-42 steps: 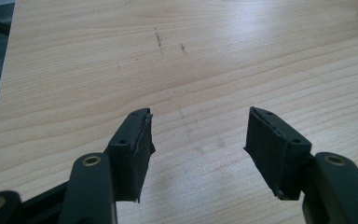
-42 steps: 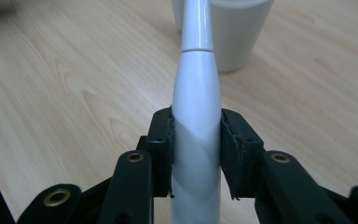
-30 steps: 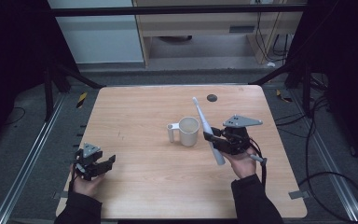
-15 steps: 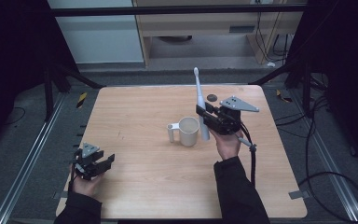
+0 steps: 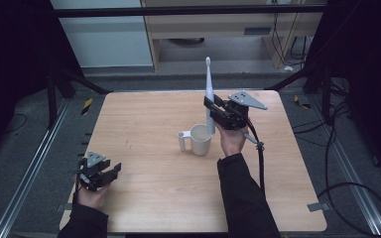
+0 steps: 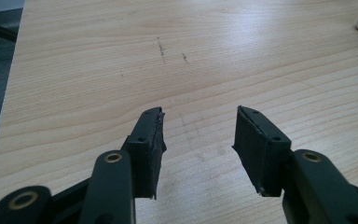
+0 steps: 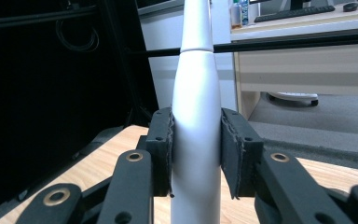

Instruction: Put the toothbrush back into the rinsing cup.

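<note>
A white electric toothbrush (image 5: 209, 84) stands upright in my right gripper (image 5: 209, 110), its lower end just above the open top of a white mug (image 5: 200, 140) at the table's middle. In the right gripper view both pads press on the toothbrush (image 7: 195, 93) handle, so the right gripper (image 7: 196, 135) is shut on it. My left gripper (image 5: 110, 172) rests low near the table's front left edge. Its jaws have just been closing, and in the left gripper view the left gripper (image 6: 199, 125) still shows a gap with only bare wood between the pads.
The wooden table (image 5: 144, 116) has dark metal frame legs at its back corners and rails on the floor along both sides. A cable trails from the right gripper across the table's right half. A desk and cabinets stand behind.
The right hand has carried the toothbrush back and left from beside the mug to over it, and turned it from leaning to upright. The left hand has stayed in place.
</note>
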{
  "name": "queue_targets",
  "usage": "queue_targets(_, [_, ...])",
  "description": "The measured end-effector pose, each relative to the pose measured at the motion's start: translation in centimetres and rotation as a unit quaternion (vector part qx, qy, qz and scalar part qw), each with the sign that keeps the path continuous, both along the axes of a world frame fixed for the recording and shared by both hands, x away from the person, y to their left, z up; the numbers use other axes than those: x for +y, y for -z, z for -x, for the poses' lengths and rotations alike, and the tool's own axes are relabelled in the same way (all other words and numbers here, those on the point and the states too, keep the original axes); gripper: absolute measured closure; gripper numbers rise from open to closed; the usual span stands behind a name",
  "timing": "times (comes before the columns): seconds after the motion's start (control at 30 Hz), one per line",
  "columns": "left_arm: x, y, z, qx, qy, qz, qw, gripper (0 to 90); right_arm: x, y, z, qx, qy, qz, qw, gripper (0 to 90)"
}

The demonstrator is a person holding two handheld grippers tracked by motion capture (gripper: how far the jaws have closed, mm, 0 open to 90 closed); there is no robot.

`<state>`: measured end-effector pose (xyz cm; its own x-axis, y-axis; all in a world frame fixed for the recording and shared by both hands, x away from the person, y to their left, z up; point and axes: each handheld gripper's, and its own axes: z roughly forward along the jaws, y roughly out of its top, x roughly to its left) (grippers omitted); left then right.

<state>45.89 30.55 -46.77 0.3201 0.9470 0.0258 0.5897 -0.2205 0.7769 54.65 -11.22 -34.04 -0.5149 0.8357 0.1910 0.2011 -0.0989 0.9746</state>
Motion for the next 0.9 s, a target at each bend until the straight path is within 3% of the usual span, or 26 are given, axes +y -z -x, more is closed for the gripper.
queue_targets(0.43, [0.0,0.0,0.0,-0.001,-0.001,-0.001,1.0,50.0,1.1,1.7,-2.0,0.015,0.009,-0.001,0.9998,66.9])
queue_targets(0.9, [0.0,0.0,0.0,-0.002,-0.001,-0.001,1.0,50.0,2.1,3.5,-3.0,0.037,0.014,0.008,0.9992,66.8])
